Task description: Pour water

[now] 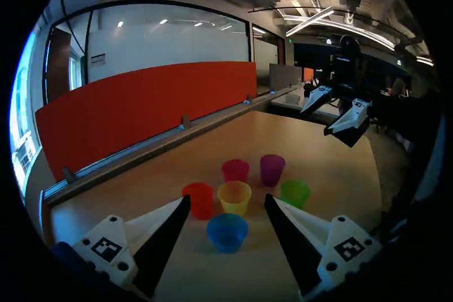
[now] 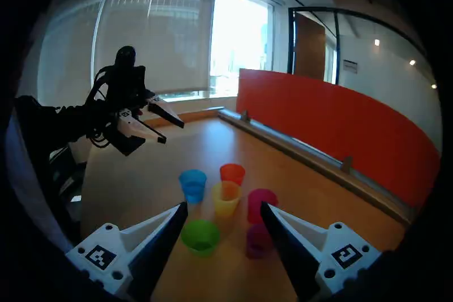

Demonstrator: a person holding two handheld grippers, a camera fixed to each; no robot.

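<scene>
Clustering together on the table [image 1: 317, 154], the blue cup [image 1: 227, 233] is sitting at 6 o'clock of the yellow cup [image 1: 234, 197], the red cup [image 1: 198, 200] at 9, the green cup [image 1: 295, 193] at 3, the pink cup [image 1: 235, 170] at 12 and the purple cup [image 1: 272, 169] near 1. Nothing is tilting or pouring, so by my judgement you are only just starting, and I cannot tell which cup holds water. You are hovering the left gripper [image 1: 226, 197] and the right gripper [image 2: 223, 204] with fingers spread wide, gripping and touching nothing.
</scene>
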